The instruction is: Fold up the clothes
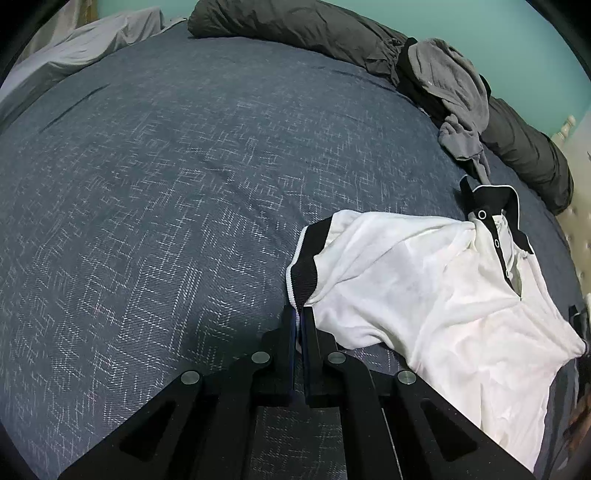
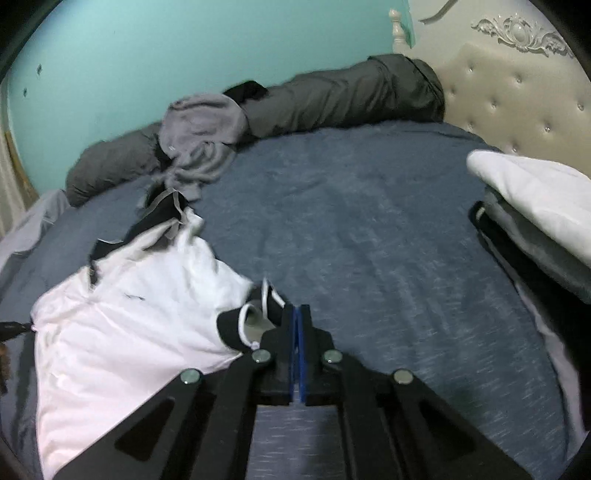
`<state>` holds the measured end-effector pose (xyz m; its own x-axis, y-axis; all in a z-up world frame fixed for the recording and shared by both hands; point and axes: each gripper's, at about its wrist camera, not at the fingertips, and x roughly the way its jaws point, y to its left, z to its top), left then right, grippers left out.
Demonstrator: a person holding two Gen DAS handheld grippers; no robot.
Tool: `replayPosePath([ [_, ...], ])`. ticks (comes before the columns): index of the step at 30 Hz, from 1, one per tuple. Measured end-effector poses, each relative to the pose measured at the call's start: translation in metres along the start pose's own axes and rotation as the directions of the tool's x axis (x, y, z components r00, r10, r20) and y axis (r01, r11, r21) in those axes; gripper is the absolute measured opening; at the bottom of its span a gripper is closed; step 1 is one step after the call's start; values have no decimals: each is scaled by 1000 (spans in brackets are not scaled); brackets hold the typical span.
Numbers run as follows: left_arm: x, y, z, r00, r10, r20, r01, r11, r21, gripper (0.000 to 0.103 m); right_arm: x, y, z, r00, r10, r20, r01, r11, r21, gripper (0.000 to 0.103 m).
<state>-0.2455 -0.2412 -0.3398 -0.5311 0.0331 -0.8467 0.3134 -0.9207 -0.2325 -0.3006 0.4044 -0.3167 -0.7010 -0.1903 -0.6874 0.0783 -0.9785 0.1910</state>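
Note:
A white polo shirt (image 1: pixel 424 295) with a black collar (image 1: pixel 495 203) and black sleeve cuffs lies spread on the blue bed cover (image 1: pixel 166 184). My left gripper (image 1: pixel 298 314) is shut, its tips pinching the lower end of one black cuff (image 1: pixel 306 258). In the right wrist view the shirt (image 2: pixel 129 325) lies at the left, and my right gripper (image 2: pixel 298 310) is shut with the other cuff (image 2: pixel 251 321) curled up against its tips. That view is blurred. Each gripper shows as a dark shape at the far sleeve in the other's view.
A crumpled grey garment (image 1: pixel 454 88) (image 2: pixel 203 129) lies against a rolled dark duvet (image 1: pixel 295 26) (image 2: pixel 351 96) along the teal wall. A stack of folded clothes (image 2: pixel 535 192) sits at the right by the tufted headboard (image 2: pixel 517 92). The bed cover (image 2: pixel 369 221) stretches ahead.

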Motion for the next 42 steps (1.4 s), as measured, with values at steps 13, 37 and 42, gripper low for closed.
replayPosePath([
  [13,-1,0,0,1000,1,-15,-1,1000,20,3,20,-39,20,991,119,-66,-101,966,236,53],
  [37,-10,-9,32,1000,11,22,-12,999,50,2,60,-57,111,999,31,-37,-25,990,142,3],
  [42,-7,-8,43,1000,20,18,-21,999,46,2,67,-77,135,997,-63,-37,67,987,144,3],
])
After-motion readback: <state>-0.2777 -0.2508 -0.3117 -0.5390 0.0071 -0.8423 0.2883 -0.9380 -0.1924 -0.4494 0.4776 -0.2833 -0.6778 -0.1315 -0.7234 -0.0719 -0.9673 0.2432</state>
